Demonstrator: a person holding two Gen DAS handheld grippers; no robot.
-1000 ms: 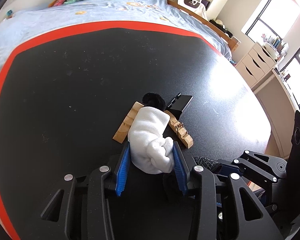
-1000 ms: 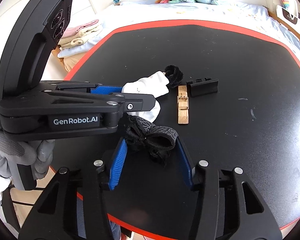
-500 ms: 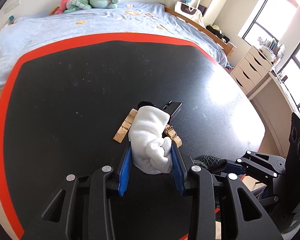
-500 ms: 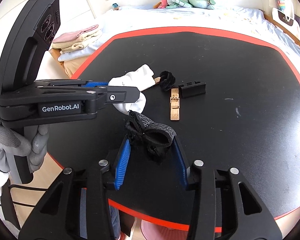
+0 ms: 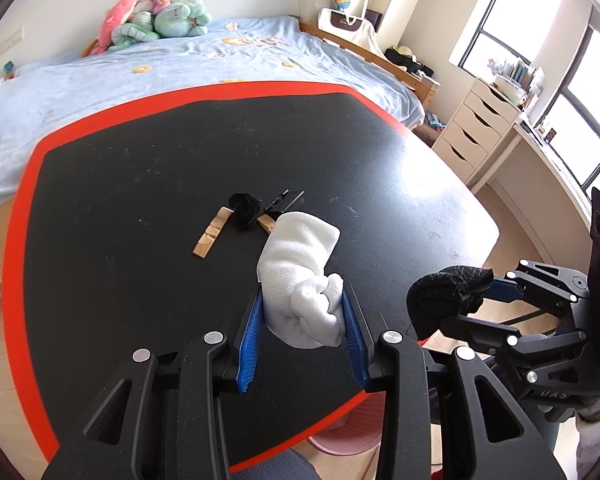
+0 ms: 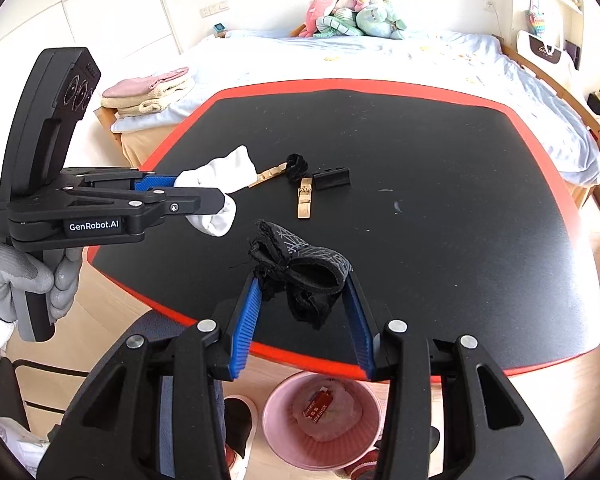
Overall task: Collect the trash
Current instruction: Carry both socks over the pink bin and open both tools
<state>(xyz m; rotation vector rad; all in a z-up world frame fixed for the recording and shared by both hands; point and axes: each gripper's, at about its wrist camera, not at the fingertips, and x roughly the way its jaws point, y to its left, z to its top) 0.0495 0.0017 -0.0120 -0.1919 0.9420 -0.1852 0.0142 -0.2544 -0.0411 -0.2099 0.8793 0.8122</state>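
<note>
Both grippers have lifted off the table since the earlier frames, each carrying its sock clear of the surface and back toward the near edge. The left gripper (image 5: 302, 334) is clamped on a rolled white sock (image 5: 300, 276), its blue pads (image 5: 249, 344) pressing either side of the bundle, with the sock's open cuff pointing forward over the tabletop. The right gripper (image 6: 302, 320) is clenched on a crumpled black sock (image 6: 300, 276) with a pale web pattern, which hangs between its pads above the red table rim.

Below that rim, a pink waste bin (image 6: 320, 426) stands on the floor, already holding some wrappers. Judging from this, the lift puts both socks close to a drop into the bin, the right one nearest to it.

Left on the black table (image 6: 440, 220) are two wooden clothespins (image 6: 305, 200), a black fuzzy ball (image 6: 296, 165) and a small black plastic clip (image 6: 332, 178), lying close together, so the clearing is not finished.

From the left wrist the bin is almost wholly hidden behind the gripper body and table edge; only a pink sliver shows. One clothespin is partly covered by the white sock there. What the bin's contents are is hard to make out.
</note>
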